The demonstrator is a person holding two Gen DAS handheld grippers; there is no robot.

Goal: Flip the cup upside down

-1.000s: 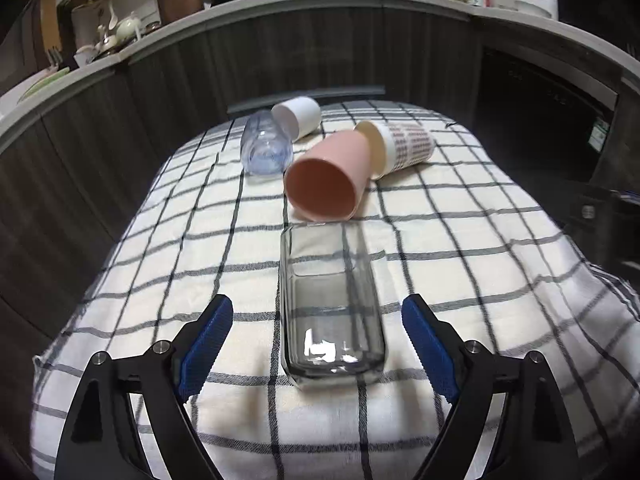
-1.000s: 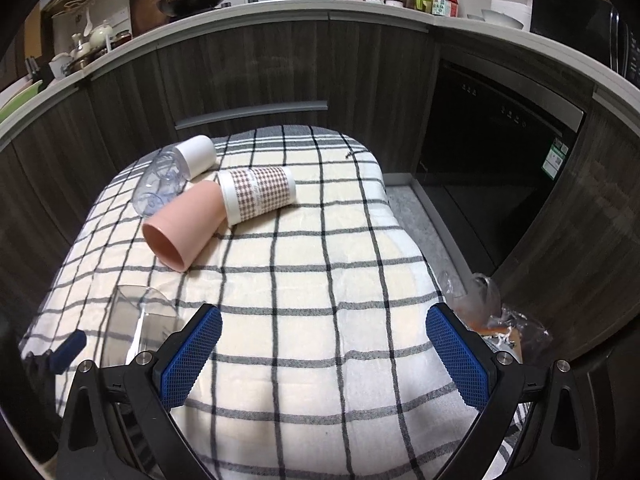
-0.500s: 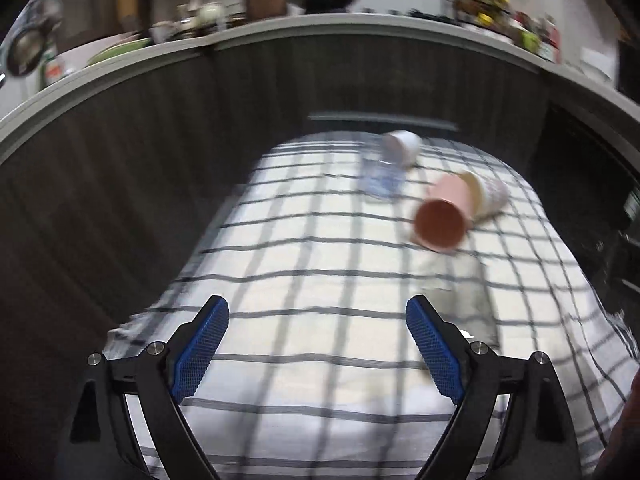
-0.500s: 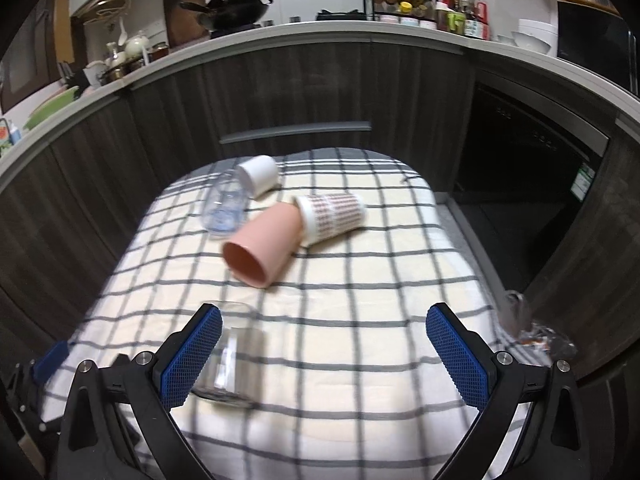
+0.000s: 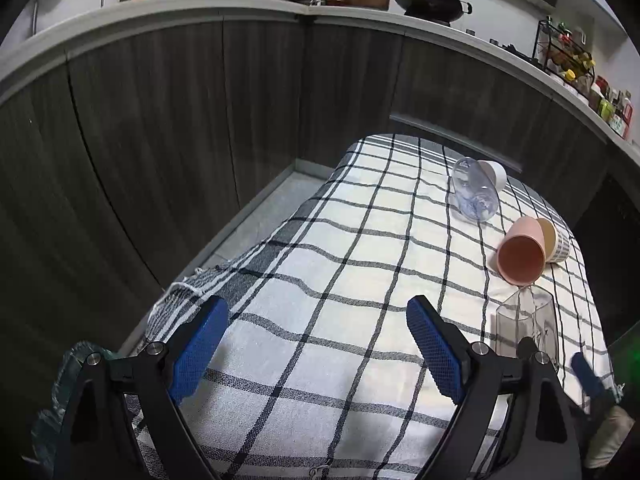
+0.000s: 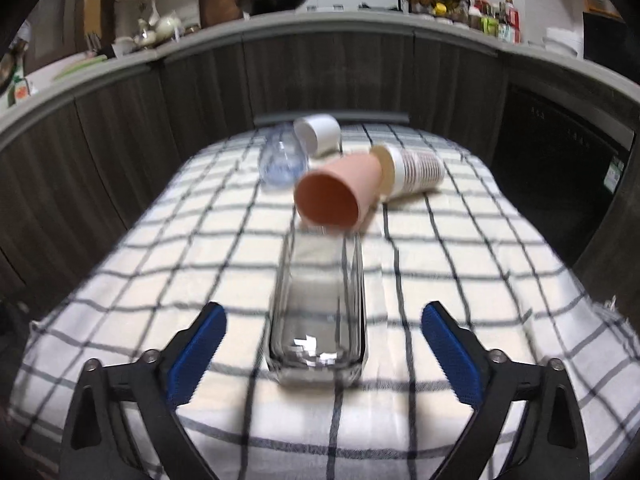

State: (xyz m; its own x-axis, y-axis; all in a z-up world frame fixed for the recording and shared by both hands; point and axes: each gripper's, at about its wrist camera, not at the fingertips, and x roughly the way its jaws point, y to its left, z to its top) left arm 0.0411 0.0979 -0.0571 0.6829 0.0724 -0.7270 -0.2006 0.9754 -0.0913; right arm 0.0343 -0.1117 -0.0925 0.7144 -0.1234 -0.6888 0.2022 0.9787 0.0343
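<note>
Our right tongs are spread wide, one blue pad on each side of the glass, with a clear gap left on both sides and nothing pinched. The glass is a clear, square-sided cup lying on its side on the checked cloth that covers the desk, its thick base toward us and its mouth pointing away. Our left tongs are spread too and hold nothing; they hang over bare cloth, well left of the glass.

Just past the glass mouth lies a pink cup on its side, opening toward us. Touching it behind, to the right, is a patterned paper cup, also tipped over. Farther back and left lie a clear bottle and a white cup, close together. Dark cabinets rise beyond the desk.
</note>
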